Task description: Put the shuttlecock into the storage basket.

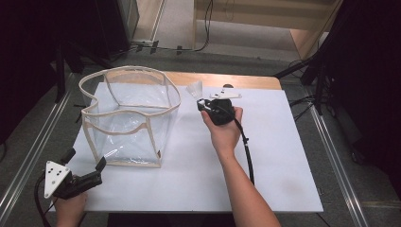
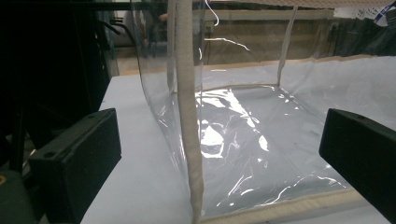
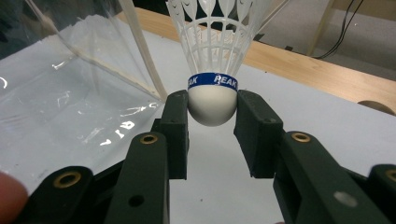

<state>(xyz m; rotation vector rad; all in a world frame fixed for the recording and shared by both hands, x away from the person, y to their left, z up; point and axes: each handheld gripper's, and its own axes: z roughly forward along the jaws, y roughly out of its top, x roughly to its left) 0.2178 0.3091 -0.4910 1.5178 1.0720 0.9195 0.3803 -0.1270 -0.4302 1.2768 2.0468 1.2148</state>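
So, the white plastic shuttlecock with the blue band [image 3: 212,56] is pinched at its rounded cork base by the right hand-held gripper [image 3: 212,109], skirt pointing away from the jaws. Holding it by the cork makes sense: that's the firm part, and the feathery skirt is kept from being crushed. In the high view the shuttlecock [image 1: 194,88] is seen lifted above the white counter [image 1: 283,156], just beside the far right corner of the clear plastic bag with beige fabric trim [image 1: 130,118], which is stood upright with its mouth open. Judging by that, the shuttlecock is probably meant to be dropped into the bag, and the height looks like it's there to clear the rim.

The left hand-held gripper [image 1: 87,172] is parked near the front left corner of the bag, jaws spread wide and nothing held between them. From the left gripper view the trimmed corner seam of the bag [image 2: 189,140] sits between the open jaws but isn't touched, so it's likely kept ready to steady the floppy wall if it sags.
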